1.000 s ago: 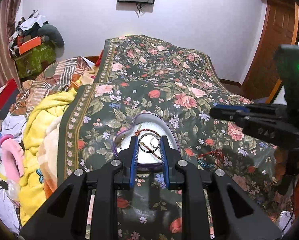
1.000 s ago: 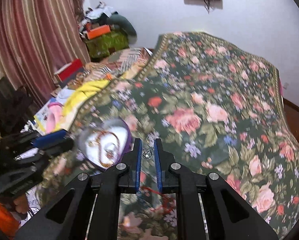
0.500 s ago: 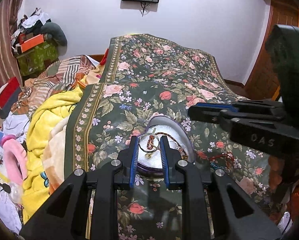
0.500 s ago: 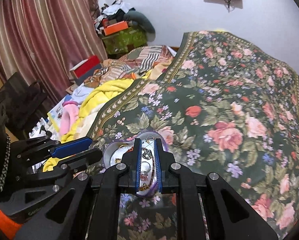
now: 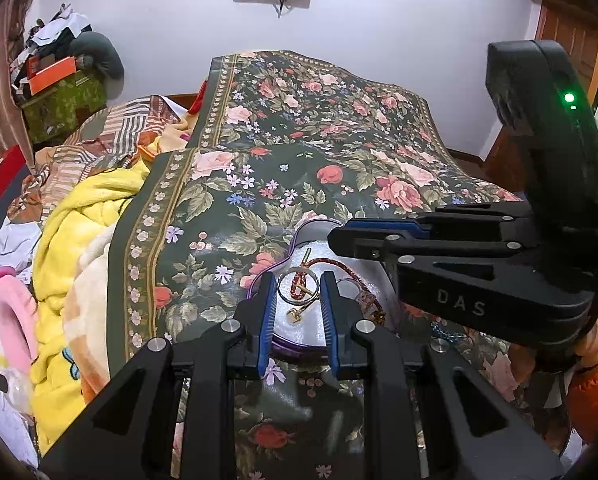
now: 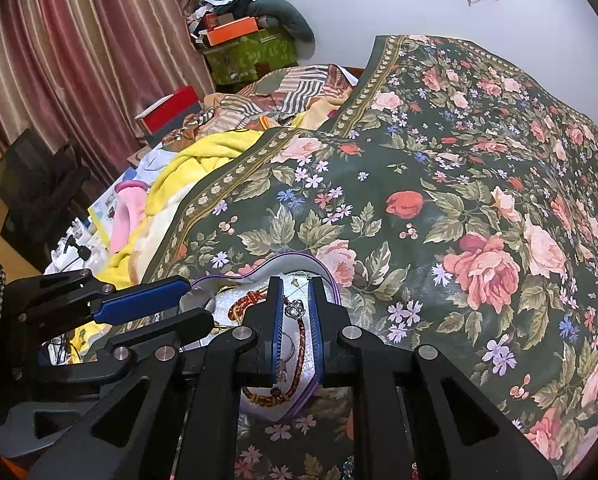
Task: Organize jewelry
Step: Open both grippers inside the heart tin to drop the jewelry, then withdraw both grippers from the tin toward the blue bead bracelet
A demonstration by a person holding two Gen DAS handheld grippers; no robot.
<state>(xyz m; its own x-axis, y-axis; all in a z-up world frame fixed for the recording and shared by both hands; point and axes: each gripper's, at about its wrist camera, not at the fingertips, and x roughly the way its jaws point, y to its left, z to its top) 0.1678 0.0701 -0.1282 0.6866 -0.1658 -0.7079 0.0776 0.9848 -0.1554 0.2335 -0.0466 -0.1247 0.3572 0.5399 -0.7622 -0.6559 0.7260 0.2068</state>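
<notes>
Tray [image 5: 299, 334]: heart-shaped, on the floral bedspread [image 5: 299, 160].
Left tongs [image 5: 297, 312]: above tray, slightly apart, empty.
Right tongs [image 6: 295, 314]: above tray, clamped on silver pendant [image 6: 295, 310].

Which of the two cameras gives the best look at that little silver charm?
The right wrist view: the silver charm sits close up between that gripper's fingers, over the heart-shaped tray. In the left wrist view I cannot pick it out.

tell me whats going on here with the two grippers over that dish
A person is sorting jewelry on a floral bedspread, a gripper in each hand. The right gripper is shut on a small silver charm and holds it over a heart-shaped dish that already contains a red braided cord, a thin ring and a gold piece. The left gripper hovers at the dish's near edge, holding nothing.
</notes>
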